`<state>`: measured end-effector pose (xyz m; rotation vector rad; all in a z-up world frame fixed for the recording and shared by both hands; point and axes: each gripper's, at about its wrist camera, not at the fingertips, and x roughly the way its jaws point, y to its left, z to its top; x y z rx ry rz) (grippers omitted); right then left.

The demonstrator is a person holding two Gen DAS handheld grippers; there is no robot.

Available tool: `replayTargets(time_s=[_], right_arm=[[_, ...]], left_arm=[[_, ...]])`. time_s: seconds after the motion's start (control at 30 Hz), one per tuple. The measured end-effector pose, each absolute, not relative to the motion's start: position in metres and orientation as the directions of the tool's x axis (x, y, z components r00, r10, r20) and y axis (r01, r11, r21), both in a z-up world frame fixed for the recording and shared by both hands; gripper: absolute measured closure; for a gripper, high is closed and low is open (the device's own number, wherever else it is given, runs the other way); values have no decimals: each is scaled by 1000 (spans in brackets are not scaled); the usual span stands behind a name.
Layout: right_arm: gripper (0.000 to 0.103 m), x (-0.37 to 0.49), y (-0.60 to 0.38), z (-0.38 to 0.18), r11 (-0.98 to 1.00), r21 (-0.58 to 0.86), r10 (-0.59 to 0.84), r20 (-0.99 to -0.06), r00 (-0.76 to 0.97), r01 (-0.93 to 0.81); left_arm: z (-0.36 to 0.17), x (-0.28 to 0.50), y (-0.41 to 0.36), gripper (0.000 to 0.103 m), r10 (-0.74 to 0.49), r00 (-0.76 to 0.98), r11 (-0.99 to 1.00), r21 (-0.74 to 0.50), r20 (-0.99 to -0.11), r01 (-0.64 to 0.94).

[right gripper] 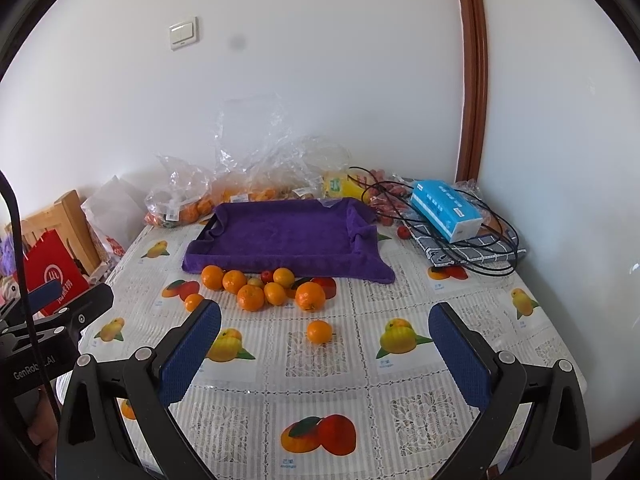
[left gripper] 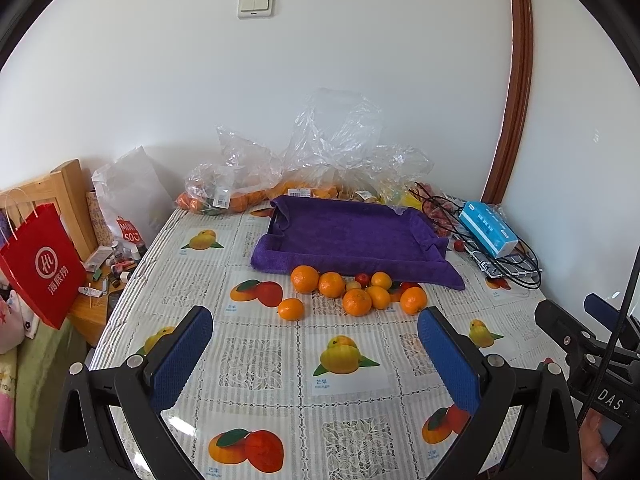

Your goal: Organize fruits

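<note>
Several loose oranges (left gripper: 357, 302) and a small red fruit (left gripper: 362, 278) lie in a cluster on the tablecloth, just in front of a tray lined with a purple towel (left gripper: 348, 240). One orange (left gripper: 291, 309) sits apart at the cluster's left. My left gripper (left gripper: 315, 314) hovers open over the table, short of the fruit, holding nothing. In the right wrist view the same cluster (right gripper: 251, 297) lies before the purple towel tray (right gripper: 280, 236), and a lone orange (right gripper: 319, 331) rests nearer. My right gripper (right gripper: 325, 310) is open and empty, the lone orange just beyond its fingertips.
Clear plastic bags of oranges (left gripper: 240, 196) crowd the back edge by the wall. A blue tissue box (right gripper: 446, 210), black cables (right gripper: 480, 240) and a checked cloth fill the back right corner. A red paper bag (left gripper: 40, 264) hangs off the table's left side.
</note>
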<state>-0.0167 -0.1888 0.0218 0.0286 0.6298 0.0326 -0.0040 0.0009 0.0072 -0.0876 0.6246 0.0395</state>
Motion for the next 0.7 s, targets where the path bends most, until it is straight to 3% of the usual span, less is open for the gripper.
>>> replayTargets(time_s=[0.7], right_arm=[[0,-20,-186,26,999,35,41,-579,814,-25]], left_arm=[[12,-2,0,0,10,811,996,-71,-585,-63]])
